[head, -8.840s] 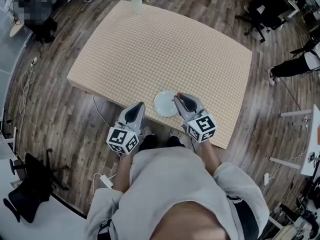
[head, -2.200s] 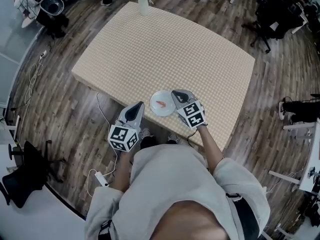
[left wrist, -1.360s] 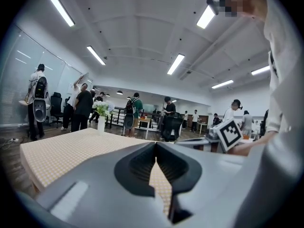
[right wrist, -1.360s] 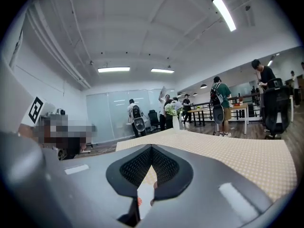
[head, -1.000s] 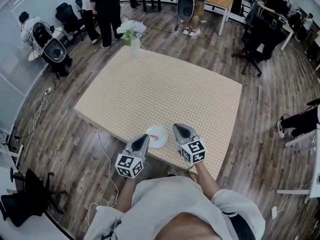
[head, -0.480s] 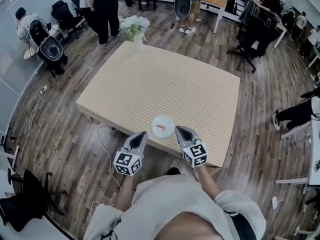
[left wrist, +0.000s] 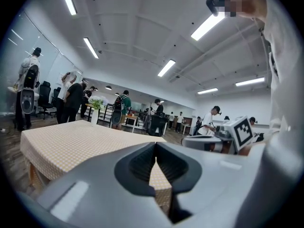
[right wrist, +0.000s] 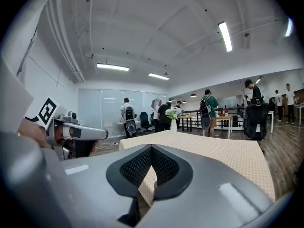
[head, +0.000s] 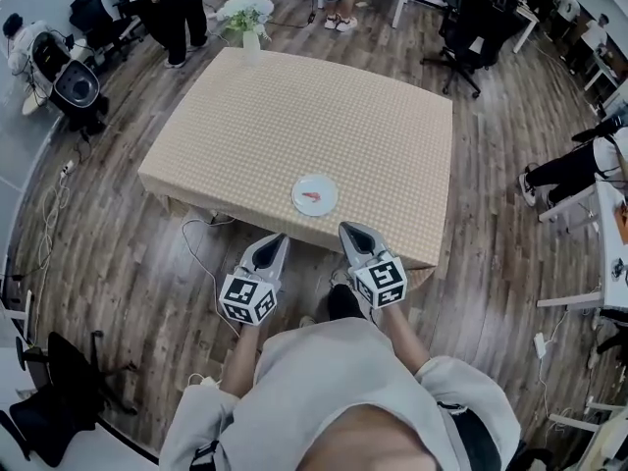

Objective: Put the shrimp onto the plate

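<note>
Here the shrimp [head: 312, 196] lay on the white plate [head: 298, 202], which sat near the front edge of the checkered table [head: 294, 106]. The left gripper [head: 277, 238] and the right gripper [head: 347, 229] hung short of that edge, apart from the plate, each with its jaws pressed together on nothing.

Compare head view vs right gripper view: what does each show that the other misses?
Head view only: the plate with the shrimp on it, near the table's front edge. Right gripper view only: ceiling lights, and the right gripper seen shut, with nothing between its jaws. Both: the checked table, the flower vase and the left gripper.
</note>
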The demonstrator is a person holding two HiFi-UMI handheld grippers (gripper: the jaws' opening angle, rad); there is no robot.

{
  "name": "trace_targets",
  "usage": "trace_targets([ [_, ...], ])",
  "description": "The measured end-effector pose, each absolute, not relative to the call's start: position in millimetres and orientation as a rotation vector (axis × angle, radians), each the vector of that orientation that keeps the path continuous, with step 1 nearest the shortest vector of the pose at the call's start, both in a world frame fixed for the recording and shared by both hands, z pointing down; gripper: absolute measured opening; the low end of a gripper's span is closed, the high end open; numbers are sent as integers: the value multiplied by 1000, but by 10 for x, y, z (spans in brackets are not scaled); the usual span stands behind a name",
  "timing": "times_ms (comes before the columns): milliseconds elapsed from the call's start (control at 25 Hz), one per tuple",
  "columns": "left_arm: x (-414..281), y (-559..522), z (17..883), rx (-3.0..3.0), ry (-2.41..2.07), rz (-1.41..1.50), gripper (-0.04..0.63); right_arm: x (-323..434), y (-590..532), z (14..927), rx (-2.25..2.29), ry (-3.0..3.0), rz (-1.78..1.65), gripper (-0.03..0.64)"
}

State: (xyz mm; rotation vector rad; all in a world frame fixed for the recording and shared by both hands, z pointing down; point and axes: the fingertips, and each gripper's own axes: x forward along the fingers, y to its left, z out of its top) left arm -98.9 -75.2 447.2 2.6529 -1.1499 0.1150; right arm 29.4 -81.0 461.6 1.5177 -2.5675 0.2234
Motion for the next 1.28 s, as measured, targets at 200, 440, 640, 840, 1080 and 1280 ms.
trace_targets([
  [200,-1090,-440,4506,2647,-1147,101,11,195,-447,4678,1515,-2539,218,-3],
  [440,-1088,-104,4617,2635,-1129,110,11,160,-141,4732,1515,-2529,208,-3],
  [640,-1017,69,4648,2640,-1111,110,11,194,11,4782,1542,-2510,224,-3],
  [840,-982,154,4683,2636,-1097,109,11,223,76,4822,1560,-2502,233,-3],
  [1080,-925,184,4689,2644,-1081,108,11,234,111,4812,1558,-2502,231,-3],
  [1280,-923,166,4673,2640,-1082,109,11,258,75,4775,1563,-2506,240,-3],
])
